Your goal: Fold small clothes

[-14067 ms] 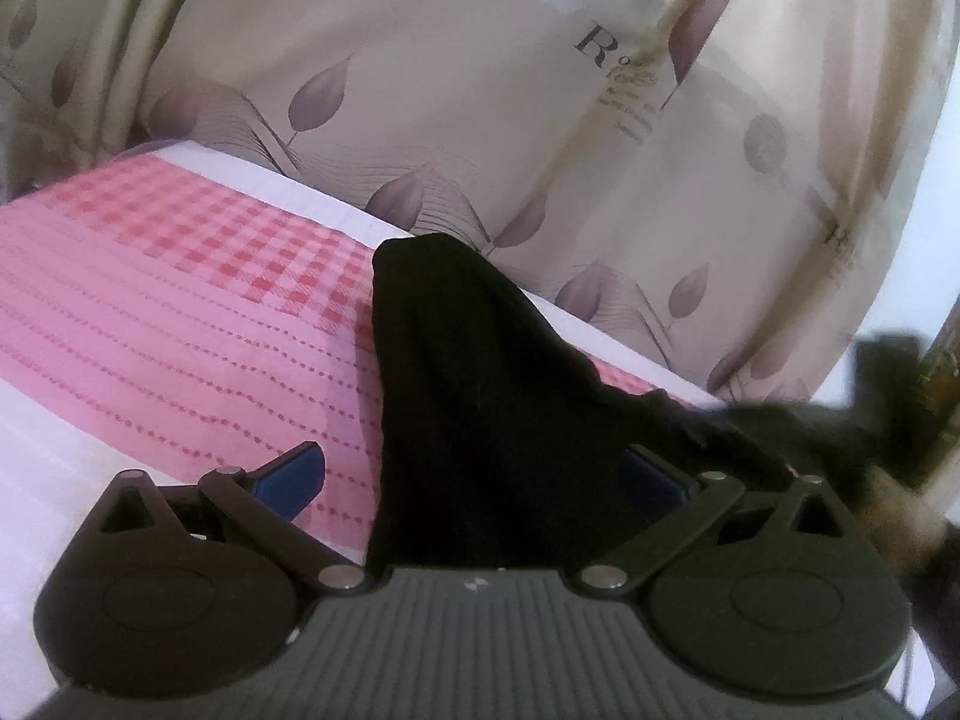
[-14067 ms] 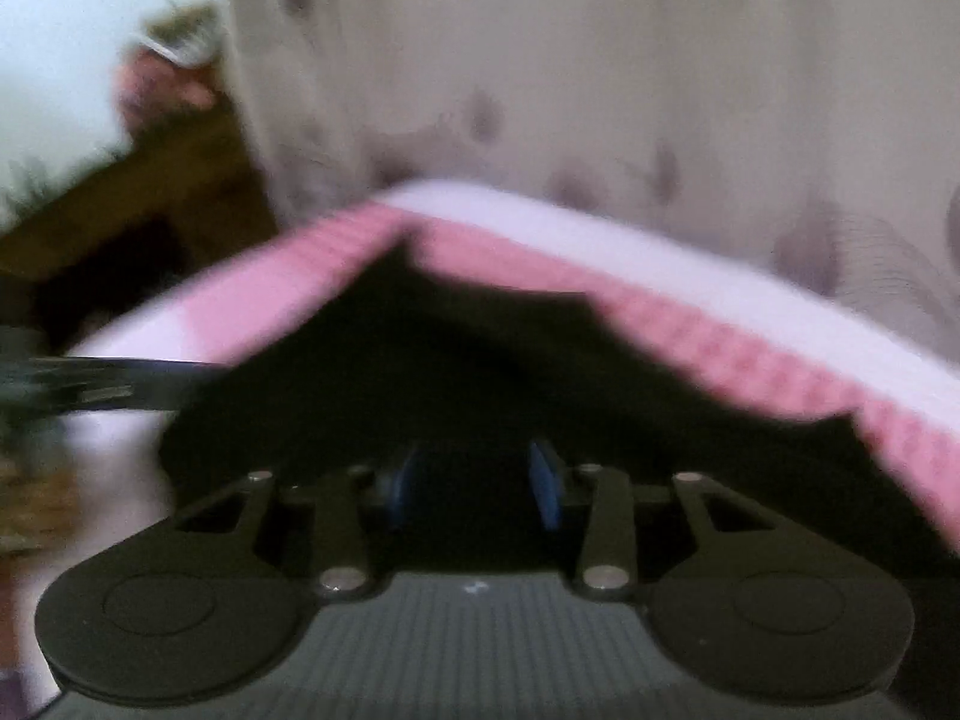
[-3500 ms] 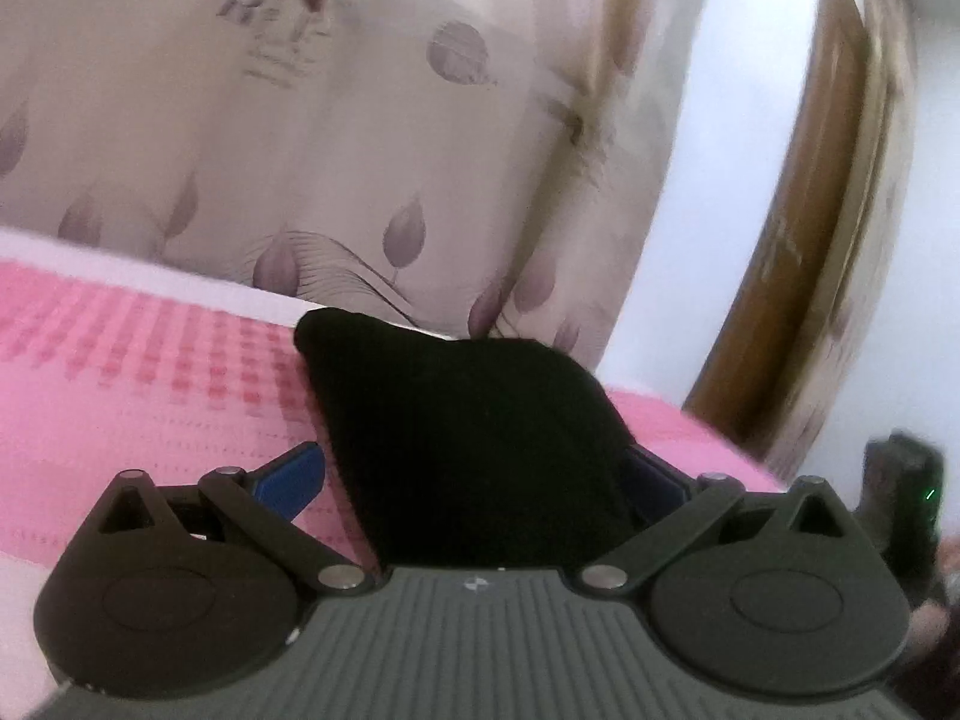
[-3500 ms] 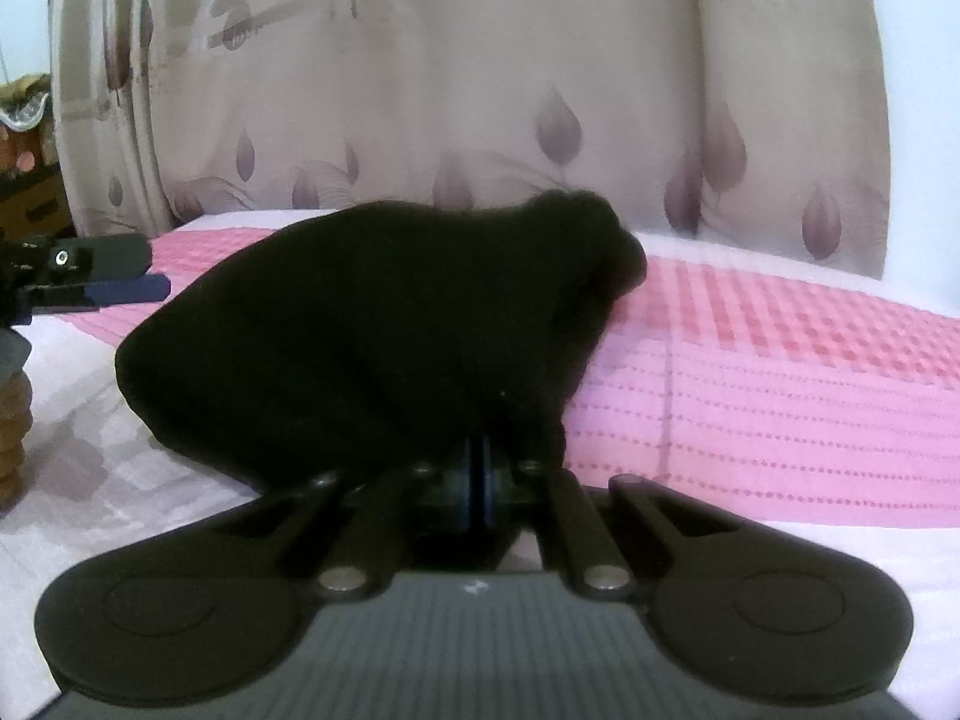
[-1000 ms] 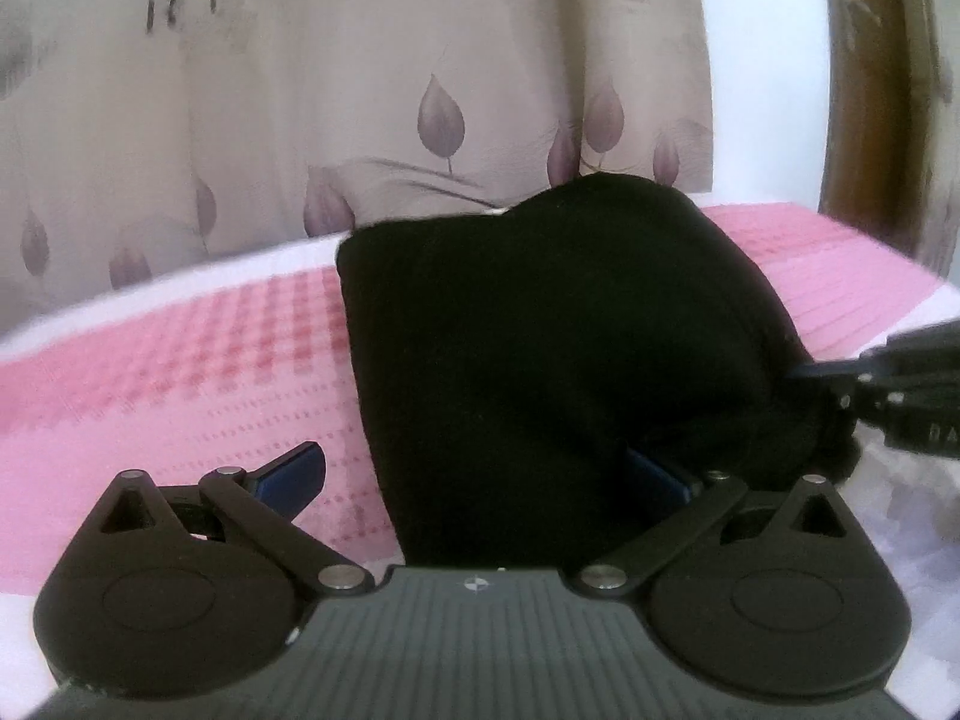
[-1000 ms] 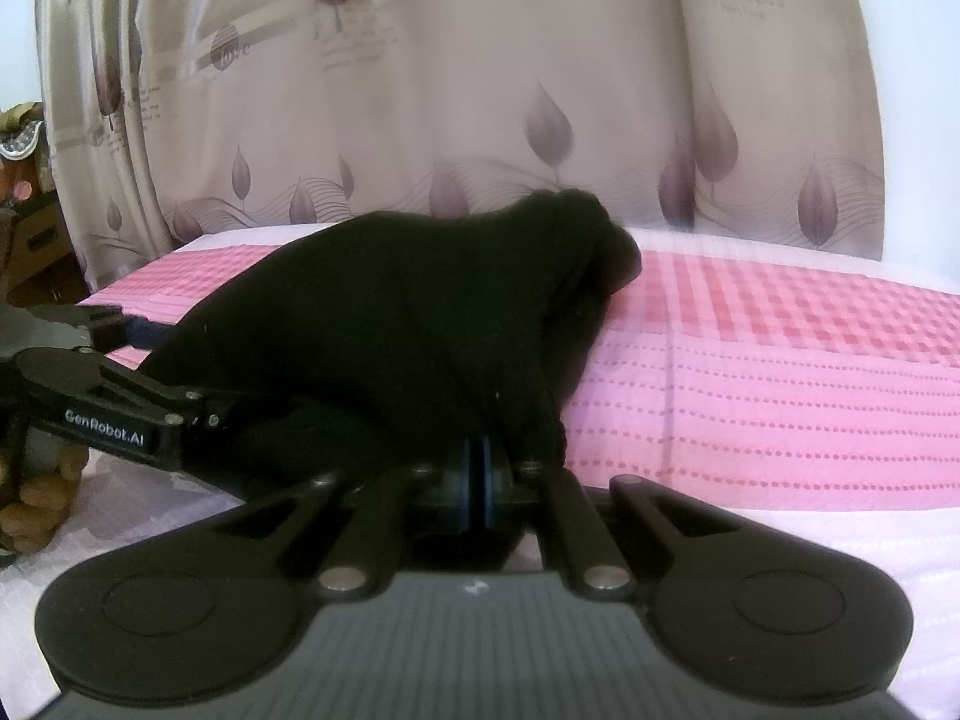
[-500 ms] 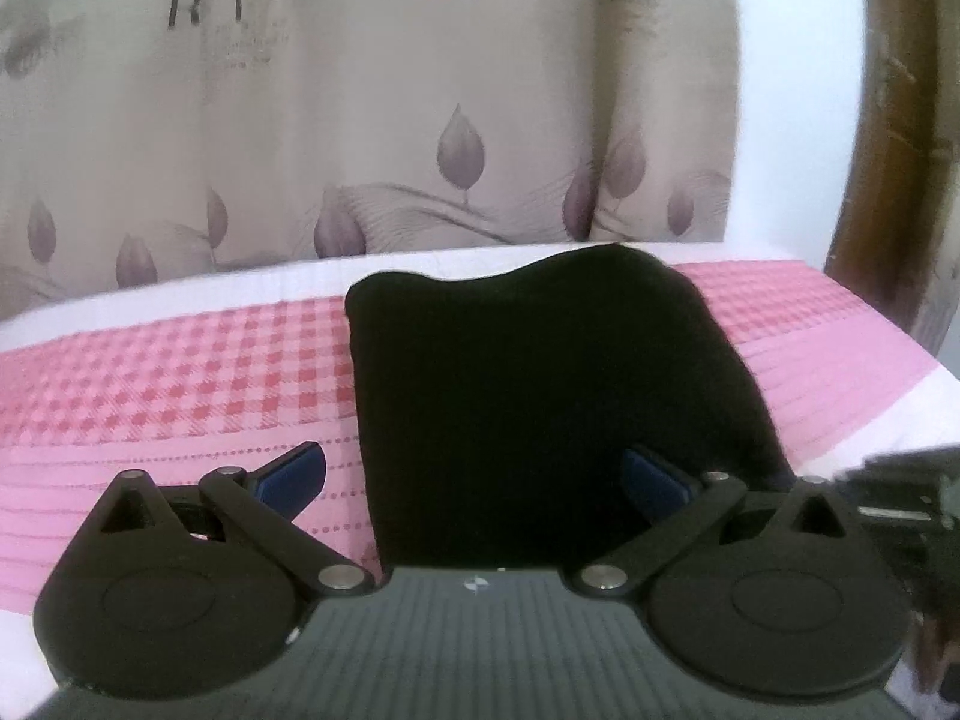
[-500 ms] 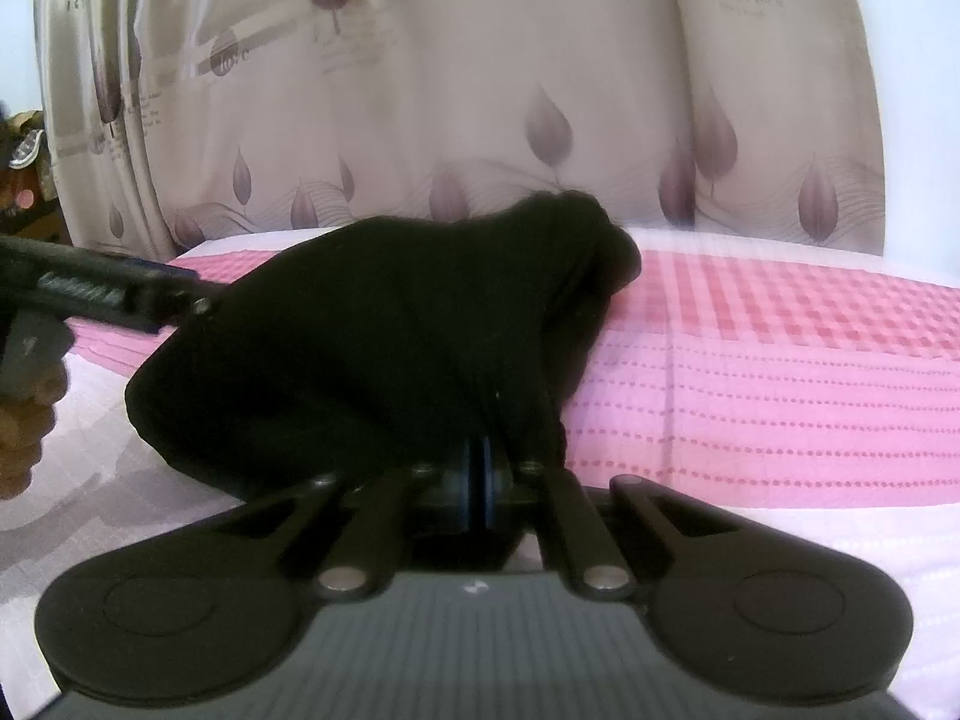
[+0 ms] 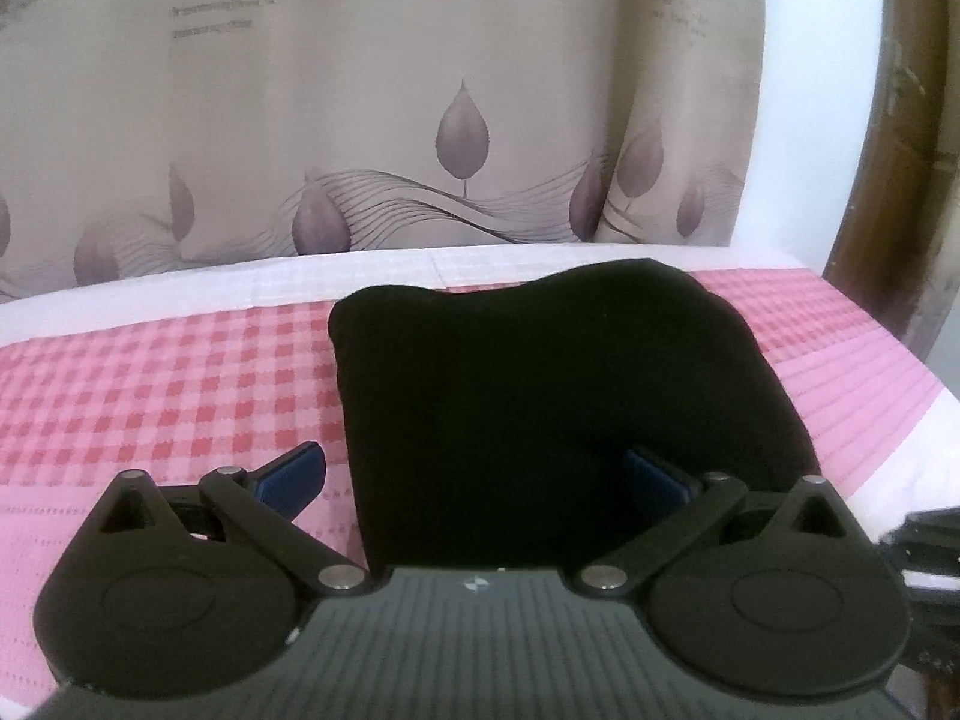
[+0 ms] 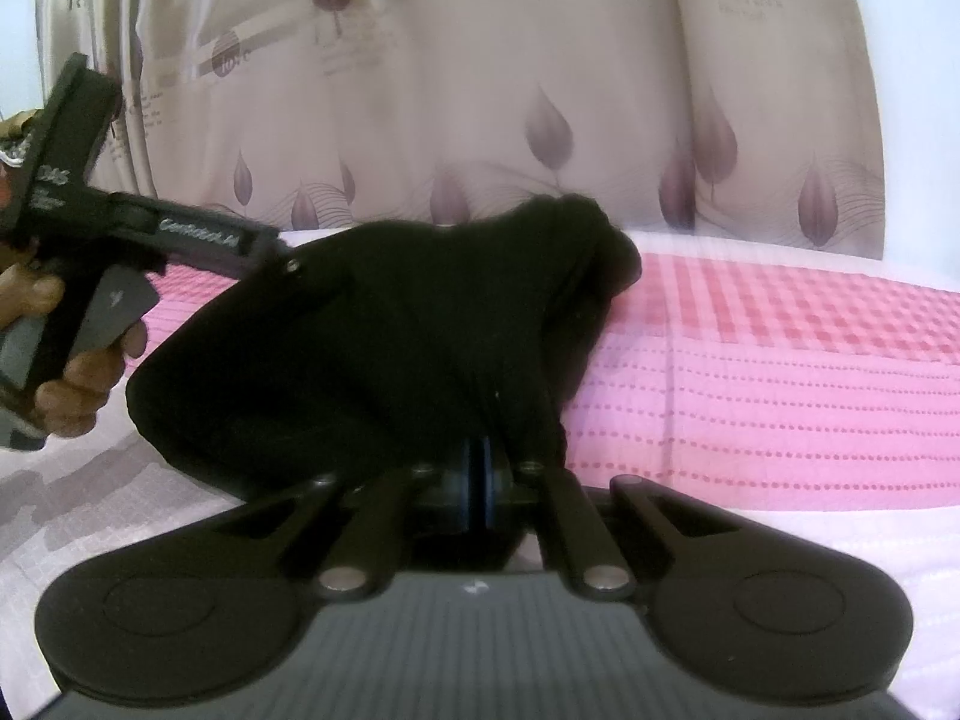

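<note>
Left gripper (image 10: 288,267) risen to frame's upper left, released; right gripper (image 10: 480,480) clenched on black garment (image 10: 390,348).

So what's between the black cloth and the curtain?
In the left wrist view, only bare bed: a strip of white sheet runs between the black cloth and the curtain. Nothing else sits there.
</note>
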`<action>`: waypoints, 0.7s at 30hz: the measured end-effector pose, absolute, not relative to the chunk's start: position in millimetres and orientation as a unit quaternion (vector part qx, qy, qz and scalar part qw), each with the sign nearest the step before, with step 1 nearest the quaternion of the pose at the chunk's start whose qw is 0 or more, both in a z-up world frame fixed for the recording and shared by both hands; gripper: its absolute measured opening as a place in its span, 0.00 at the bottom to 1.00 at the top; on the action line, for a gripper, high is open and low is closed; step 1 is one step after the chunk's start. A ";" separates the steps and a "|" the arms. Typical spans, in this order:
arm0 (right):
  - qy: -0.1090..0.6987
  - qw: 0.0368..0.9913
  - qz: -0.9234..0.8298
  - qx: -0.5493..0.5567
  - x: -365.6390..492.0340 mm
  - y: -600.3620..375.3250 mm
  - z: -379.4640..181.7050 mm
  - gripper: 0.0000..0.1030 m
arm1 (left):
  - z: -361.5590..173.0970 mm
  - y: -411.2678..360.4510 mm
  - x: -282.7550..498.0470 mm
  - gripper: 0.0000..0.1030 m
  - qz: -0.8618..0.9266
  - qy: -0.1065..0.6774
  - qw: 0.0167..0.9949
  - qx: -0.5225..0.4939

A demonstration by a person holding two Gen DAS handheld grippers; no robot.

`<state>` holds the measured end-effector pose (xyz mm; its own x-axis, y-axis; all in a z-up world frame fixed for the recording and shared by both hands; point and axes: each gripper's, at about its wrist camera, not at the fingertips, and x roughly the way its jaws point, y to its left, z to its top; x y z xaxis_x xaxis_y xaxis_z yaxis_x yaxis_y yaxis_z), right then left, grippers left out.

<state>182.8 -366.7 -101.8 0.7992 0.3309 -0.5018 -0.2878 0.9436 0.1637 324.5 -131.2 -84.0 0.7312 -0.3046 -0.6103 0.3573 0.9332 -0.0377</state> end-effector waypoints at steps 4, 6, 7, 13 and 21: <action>0.271 0.948 0.163 0.039 182.6 -366.7 -101.8 0.04 | -87.5 -124.2 344.0 1.00 -0.186 0.335 0.924 0.013; 0.271 0.948 0.164 0.039 182.6 -366.8 -101.9 0.04 | -89.9 -117.9 353.6 1.00 -0.198 0.346 0.917 -0.011; 0.271 0.948 0.164 0.039 182.6 -366.9 -101.8 0.04 | -90.7 -114.3 358.3 1.00 -0.201 0.351 0.914 -0.023; 0.271 0.948 0.164 0.039 182.2 -366.9 -101.5 0.04 | -94.8 -90.3 383.8 1.00 -0.229 0.388 0.889 -0.081; 0.271 0.948 0.164 0.040 182.4 -367.7 -101.3 0.04 | -110.6 -66.2 411.9 0.98 -0.271 0.434 0.841 -0.177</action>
<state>182.4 -367.7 -101.3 0.7996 0.3333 -0.4995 -0.2897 0.9427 0.1652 411.9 -66.2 -110.6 0.4765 -0.6099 -0.6332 0.3030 0.7900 -0.5330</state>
